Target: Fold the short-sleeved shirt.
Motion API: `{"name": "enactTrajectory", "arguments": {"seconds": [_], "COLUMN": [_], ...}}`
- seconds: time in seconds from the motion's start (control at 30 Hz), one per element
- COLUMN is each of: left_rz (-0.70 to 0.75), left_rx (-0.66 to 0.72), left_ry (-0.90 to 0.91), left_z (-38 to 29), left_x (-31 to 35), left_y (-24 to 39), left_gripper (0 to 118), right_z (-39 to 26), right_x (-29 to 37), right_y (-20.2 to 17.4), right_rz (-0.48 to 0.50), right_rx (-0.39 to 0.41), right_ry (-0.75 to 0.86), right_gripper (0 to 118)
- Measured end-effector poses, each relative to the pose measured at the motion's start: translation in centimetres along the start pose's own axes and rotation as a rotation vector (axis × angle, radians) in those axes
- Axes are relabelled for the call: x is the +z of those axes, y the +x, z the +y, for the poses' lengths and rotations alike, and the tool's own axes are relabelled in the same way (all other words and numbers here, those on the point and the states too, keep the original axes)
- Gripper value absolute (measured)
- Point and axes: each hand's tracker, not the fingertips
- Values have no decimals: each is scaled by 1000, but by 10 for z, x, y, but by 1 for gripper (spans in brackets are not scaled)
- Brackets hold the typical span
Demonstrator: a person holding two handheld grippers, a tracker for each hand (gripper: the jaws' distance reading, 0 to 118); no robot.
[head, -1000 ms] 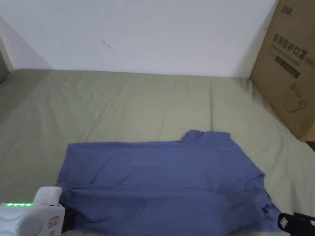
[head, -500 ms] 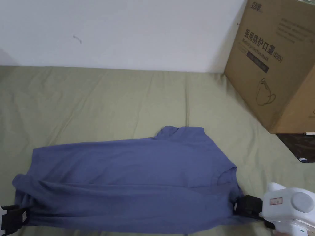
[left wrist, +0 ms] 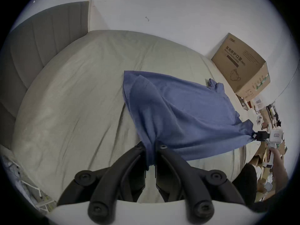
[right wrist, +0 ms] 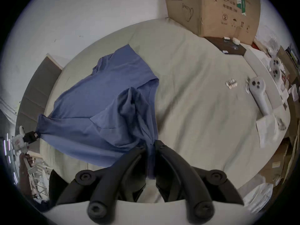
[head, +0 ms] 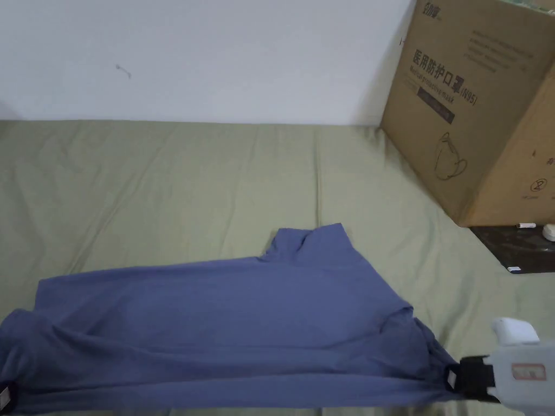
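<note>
Fingers [left wrist: 142, 149] of left gripper [left wrist: 150, 147] and right gripper [right wrist: 150, 145] are pinching opposite ends of the blue shirt [head: 227, 319], which is stretching between them above the bed [head: 162, 179], with one lengthwise fold seemingly done and crosswise folds remaining.

a blue short-sleeved shirt [head: 227, 325] lies spread across the lower half of the frame on a pale green bed sheet [head: 162, 179], its collar end poking up near the centre. at the lower right the right gripper [head: 452, 377], black jaws on a white body, pinches the shirt's stretched-out corner. at the bottom left edge a sliver of the left gripper [head: 5, 397] touches the shirt's other end. a cardboard box [head: 477, 108] stands at the upper right against a white wall [head: 217, 54].
</note>
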Motion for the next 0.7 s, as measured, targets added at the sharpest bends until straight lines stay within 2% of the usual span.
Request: {"name": "enactTrajectory", "arguments": {"seconds": [0.03,0.17,0.2,0.23,0.27,0.3,0.33,0.37,0.4,0.5,0.53,0.6,0.63,0.67,0.7], "left_rz": [2,-4,-54,-117,-95,-89,-62,-48,-44,-24,-15,-11,6,37,62], "left_rx": [-6,22,45,80,93,103,104,103,99,69,64,57,43,38,36], "left_ry": [-12,-79,-117,-116,-113,-107,-84,-62,-51,52,68,114,130,143,177], "left_z": [-8,-57,-71,-80,-89,-93,-93,-91,-90,-73,-69,-58,-54,-49,-47], "left_x": [7,20,19,18,20,21,26,29,25,39,53,60,61,63,66], "left_y": [-3,-33,-38,-38,-32,-32,-32,-32,-42,-45,-16,-7,-4,-4,-1], "left_gripper": [9,9,10,14,26,55,86,109,117,116,116,115,108,89,42], "right_z": [-21,-65,-73,-77,-82,-84,-86,-87,-87,-73,-70,-61,-56,-51,-47], "right_x": [15,18,15,12,13,13,16,19,25,36,41,46,47,47,47], "right_y": [-19,-7,-3,-2,-3,-5,-7,-10,-13,-23,-30,-47,-56,-67,-78], "right_rz": [0,-2,-20,-18,-18,-40,-61,-57,-48,-55,-49,-48,-35,-13,4], "right_rx": [2,-36,-38,-45,-55,-56,-56,-59,-63,-41,-27,1,17,38,58], "right_ry": [-1,-75,-87,-94,-93,-86,-76,-54,-20,91,128,150,149,166,191], "right_gripper": [7,7,9,17,35,69,93,106,112,112,112,112,110,104,82]}}
